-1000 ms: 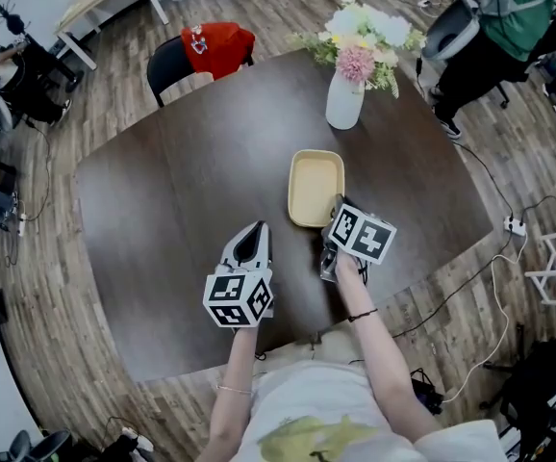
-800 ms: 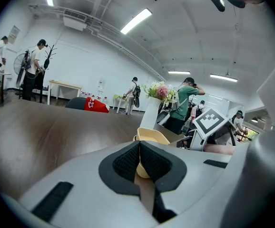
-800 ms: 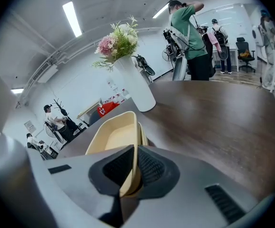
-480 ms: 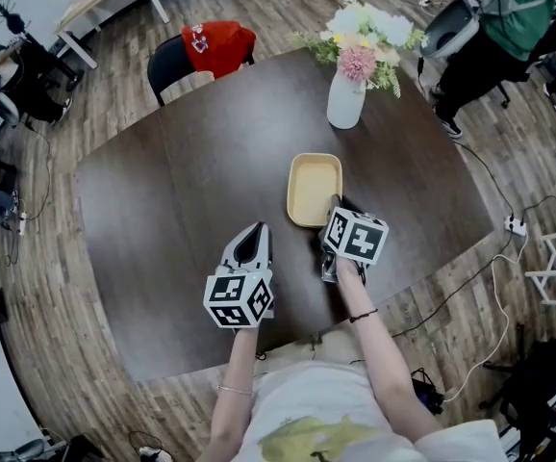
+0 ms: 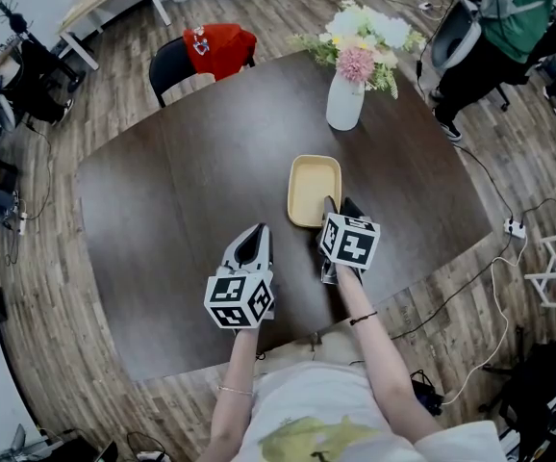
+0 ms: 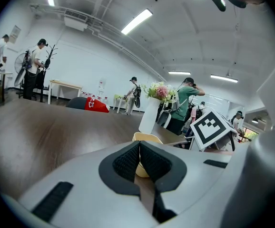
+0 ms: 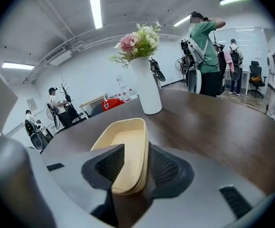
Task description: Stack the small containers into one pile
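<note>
A pile of nested pale yellow containers (image 5: 315, 189) lies flat on the dark wooden table (image 5: 182, 181), right of centre. My right gripper (image 5: 341, 206) sits at the pile's near right corner. In the right gripper view its jaws are opening, with the right rim of the containers (image 7: 123, 146) between the pads (image 7: 166, 167) and a gap on the left side. My left gripper (image 5: 255, 229) rests shut and empty on the table, a little left of the pile. In the left gripper view the containers (image 6: 146, 137) show just beyond the closed left gripper (image 6: 139, 144).
A white vase of flowers (image 5: 345, 99) stands behind the pile, also in the right gripper view (image 7: 146, 91). A chair with a red cloth (image 5: 206, 51) is at the table's far edge. A person (image 5: 509, 17) stands at the far right.
The right gripper's jaws have spread apart around the pile's rim, and its marker cube has shifted slightly left. The pile and the left gripper have stayed put.
</note>
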A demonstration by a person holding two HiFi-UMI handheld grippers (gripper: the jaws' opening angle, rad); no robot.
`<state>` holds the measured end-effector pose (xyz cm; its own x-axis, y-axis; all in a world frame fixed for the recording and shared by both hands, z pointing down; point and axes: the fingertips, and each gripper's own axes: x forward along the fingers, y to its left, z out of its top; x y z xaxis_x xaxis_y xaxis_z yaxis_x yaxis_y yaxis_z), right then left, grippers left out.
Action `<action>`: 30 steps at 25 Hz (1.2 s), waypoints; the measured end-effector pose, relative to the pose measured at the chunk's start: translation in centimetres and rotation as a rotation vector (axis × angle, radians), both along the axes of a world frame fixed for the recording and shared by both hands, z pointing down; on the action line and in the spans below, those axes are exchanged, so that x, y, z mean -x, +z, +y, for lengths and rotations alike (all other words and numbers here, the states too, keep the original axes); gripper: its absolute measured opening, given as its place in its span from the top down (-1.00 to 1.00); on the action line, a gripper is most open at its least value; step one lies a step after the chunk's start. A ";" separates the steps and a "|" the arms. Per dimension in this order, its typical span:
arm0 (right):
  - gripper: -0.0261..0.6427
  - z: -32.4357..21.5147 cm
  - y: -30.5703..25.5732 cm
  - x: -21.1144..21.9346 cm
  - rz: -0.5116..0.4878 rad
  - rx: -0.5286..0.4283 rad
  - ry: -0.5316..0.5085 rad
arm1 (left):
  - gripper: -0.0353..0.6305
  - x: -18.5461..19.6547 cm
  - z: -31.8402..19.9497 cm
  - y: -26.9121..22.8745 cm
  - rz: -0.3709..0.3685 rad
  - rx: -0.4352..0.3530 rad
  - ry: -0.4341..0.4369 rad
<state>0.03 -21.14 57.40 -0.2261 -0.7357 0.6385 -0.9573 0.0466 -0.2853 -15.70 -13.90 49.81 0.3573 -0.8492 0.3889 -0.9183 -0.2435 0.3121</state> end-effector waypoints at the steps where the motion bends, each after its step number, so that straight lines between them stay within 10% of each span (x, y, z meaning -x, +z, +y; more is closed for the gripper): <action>1: 0.45 0.1 -0.1 -0.1 -0.002 -0.002 0.001 | 0.82 0.0 0.1 -0.1 0.000 -0.003 -0.001; 30: 0.84 4.0 -13.1 0.4 -0.194 -0.455 -0.436 | 0.82 2.2 3.1 -8.1 -0.072 -0.245 -0.059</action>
